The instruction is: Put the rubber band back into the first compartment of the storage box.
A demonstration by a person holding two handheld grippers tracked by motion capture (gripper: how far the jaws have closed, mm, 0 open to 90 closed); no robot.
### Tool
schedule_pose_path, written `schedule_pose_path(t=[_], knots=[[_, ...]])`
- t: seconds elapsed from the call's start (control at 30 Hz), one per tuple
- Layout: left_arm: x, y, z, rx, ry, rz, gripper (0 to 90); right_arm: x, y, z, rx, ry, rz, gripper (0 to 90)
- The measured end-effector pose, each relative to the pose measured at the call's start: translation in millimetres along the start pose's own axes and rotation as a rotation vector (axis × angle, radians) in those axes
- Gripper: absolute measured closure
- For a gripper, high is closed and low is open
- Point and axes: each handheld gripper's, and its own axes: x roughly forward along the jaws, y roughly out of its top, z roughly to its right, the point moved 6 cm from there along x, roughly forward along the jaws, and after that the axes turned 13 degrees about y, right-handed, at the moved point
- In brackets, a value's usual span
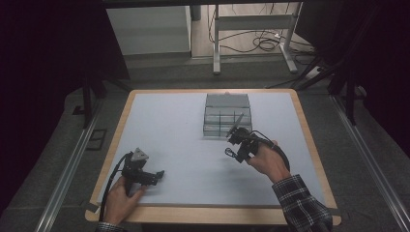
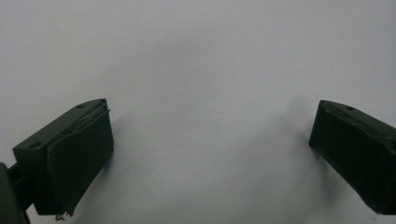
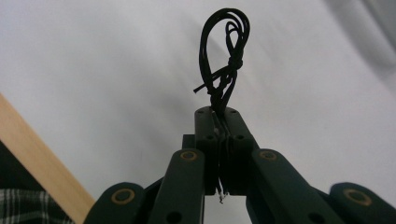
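A pale grey tabletop (image 1: 193, 140) with a light wooden rim is seen from the high view, set on a dark floor. Toward its far middle, a clear plastic compartment box (image 1: 227, 115) is placed with its lid raised at the back. Just in front of that box, on the near right, the right gripper (image 1: 231, 152) is held by the person's right hand (image 1: 267, 162), from which a plaid sleeve (image 1: 302, 203) runs to the bottom edge. At the near left, well apart from the box, the left gripper (image 1: 159, 174) is held low over the tabletop by the left hand (image 1: 120, 198). In the left gripper view its jaws are spread wide, with bare grey surface between them. In the right gripper view the jaws are pressed together on a small bundle of thin black cord (image 3: 225, 56), knotted and looped, which sticks out past the jaw tips above the tabletop; the wooden rim is seen at lower left there.
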Motion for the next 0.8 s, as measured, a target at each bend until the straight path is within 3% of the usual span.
schedule_pose_path(t=[0.23,0.57,0.8], knots=[[0.0,0.0,0.0,0.000,0.000,0.000,0.0,-2.3,3.4,3.3,0.000,-0.011,0.067,85.9],[0.0,0.0,0.0,0.000,0.000,0.000,0.0,-3.9,10.1,7.1,-0.020,-0.025,0.205,85.7],[0.0,0.0,0.0,0.000,0.000,0.000,0.0,-2.3,13.3,10.6,-0.018,-0.034,0.243,85.6]])
